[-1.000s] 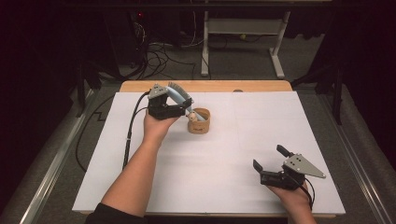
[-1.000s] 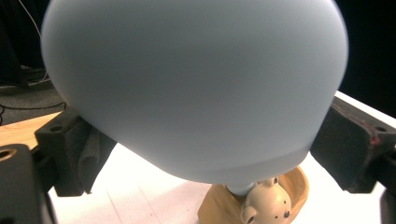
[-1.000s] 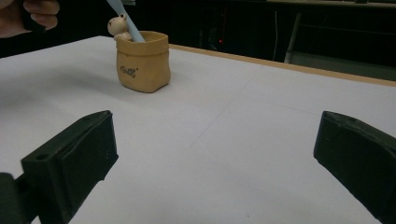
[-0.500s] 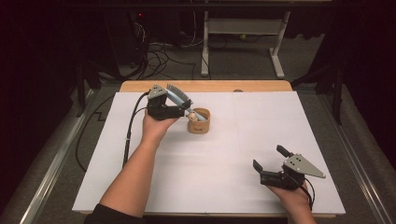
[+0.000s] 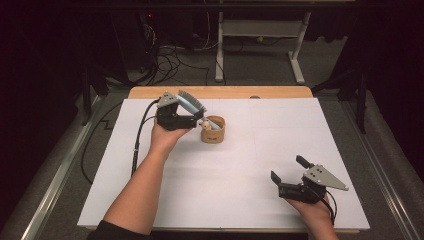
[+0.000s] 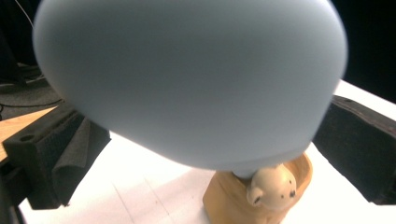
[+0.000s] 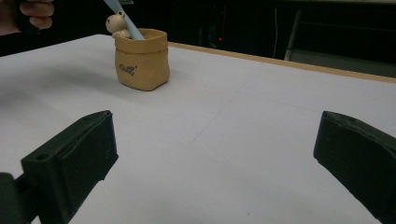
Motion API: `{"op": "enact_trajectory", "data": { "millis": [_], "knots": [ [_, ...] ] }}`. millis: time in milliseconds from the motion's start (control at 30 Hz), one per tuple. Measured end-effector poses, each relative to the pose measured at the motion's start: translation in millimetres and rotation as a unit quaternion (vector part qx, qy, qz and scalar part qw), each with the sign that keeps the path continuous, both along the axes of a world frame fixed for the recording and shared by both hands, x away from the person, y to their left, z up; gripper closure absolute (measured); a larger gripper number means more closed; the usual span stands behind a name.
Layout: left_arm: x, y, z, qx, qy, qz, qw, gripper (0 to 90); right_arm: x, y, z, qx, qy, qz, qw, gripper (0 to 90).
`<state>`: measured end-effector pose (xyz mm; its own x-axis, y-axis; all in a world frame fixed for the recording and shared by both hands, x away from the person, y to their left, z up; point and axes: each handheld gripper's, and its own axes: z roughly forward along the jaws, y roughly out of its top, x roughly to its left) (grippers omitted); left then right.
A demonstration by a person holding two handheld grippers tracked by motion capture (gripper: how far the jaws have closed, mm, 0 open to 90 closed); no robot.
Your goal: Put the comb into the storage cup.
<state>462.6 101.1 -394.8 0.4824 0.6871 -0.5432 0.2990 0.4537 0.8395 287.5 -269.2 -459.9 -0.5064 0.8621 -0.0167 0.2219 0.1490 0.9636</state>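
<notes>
A tan sack-shaped holder (image 5: 215,135) (image 6: 229,198) (image 7: 140,58) with a small bear figure (image 5: 205,125) (image 6: 273,186) (image 7: 114,23) on its rim stands on the white sheet, back centre-left. A light blue brush (image 5: 192,102) (image 6: 187,79) leans out of it, its handle (image 7: 123,14) inside the holder. My left gripper (image 5: 197,120) (image 6: 205,140) is at the brush head; its jaws have just been opening and now stand wide on either side of the head without pressing on it. My right gripper (image 5: 287,168) (image 7: 215,140) rests open near the front right, holding nothing.
White paper (image 5: 250,165) covers the wooden table (image 5: 220,92). The left gripper's black cable (image 5: 137,145) trails along the table's left side. Beyond the back edge are floor cables (image 5: 170,55) and a white desk frame (image 5: 260,35).
The left gripper's jaws have spread apart around the brush head. The brush stays leaning in the holder. Neither hand has shifted.
</notes>
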Motion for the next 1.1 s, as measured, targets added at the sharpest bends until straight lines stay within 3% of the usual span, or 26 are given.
{"op": "enact_trajectory", "data": {
  "millis": [367,867,967,1100],
  "knots": [
    [-19.8,10.0,-5.1,-0.013,-0.002,-0.007,0.9999,0.5,-1.2,-0.3,1.3,-0.001,-0.003,-0.002,1.0,0.0],
    [-57.4,33.4,-37.0,-0.02,0.001,-0.017,0.9996,1.0,-1.3,-0.5,1.4,-0.003,-0.005,-0.006,1.0,0.0],
    [-65.4,38.3,-40.3,-0.03,0.002,-0.02,0.9994,1.1,-1.3,-0.8,1.5,-0.005,-0.005,-0.007,1.0,0.0],
    [-80.9,43.1,-45.6,-0.02,-0.007,-0.027,0.9994,1.0,-1.3,-2.0,1.7,-0.005,-0.007,-0.008,0.9999,0.0]
  ]
}}
